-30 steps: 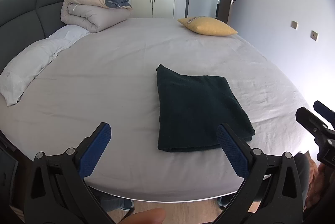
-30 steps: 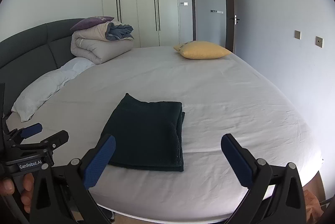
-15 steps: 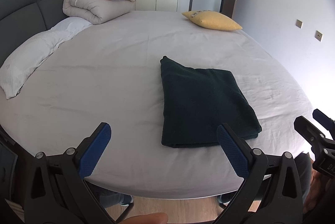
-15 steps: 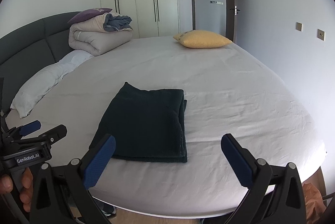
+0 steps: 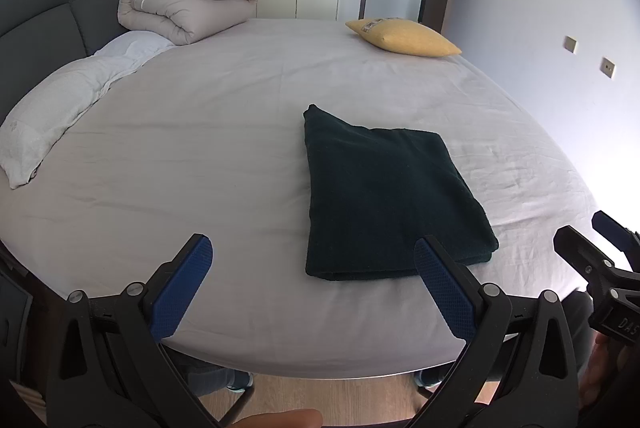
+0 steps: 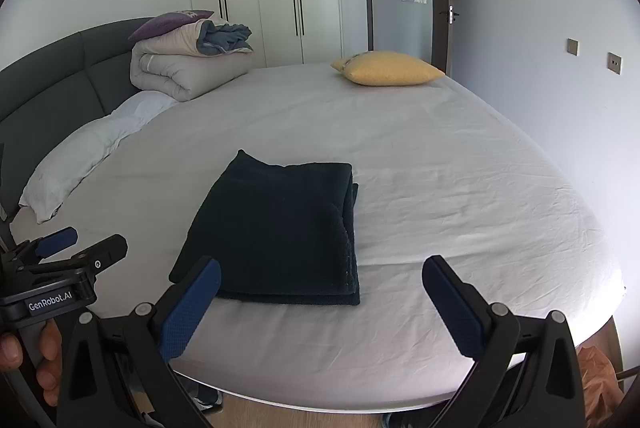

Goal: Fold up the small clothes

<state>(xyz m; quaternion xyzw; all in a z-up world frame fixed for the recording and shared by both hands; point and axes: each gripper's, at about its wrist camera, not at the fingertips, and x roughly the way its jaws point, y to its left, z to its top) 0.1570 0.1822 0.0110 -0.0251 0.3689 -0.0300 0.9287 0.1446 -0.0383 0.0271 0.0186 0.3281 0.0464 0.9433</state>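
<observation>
With your left gripper [image 5: 312, 282] and right gripper [image 6: 322, 302] both spread wide and empty at the bed's [image 6: 460, 156] near edge, the folded dark-green knitted garment [image 6: 276, 232] lies flat before you, and a careless brush could drag its stacked layers apart.

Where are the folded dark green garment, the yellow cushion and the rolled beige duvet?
Folded dark green garment [image 5: 384, 200], left wrist view, middle of top layer.
Yellow cushion [image 6: 390, 69], right wrist view, centre of its face.
Rolled beige duvet [image 5: 176, 4], left wrist view, its front roll.
</observation>
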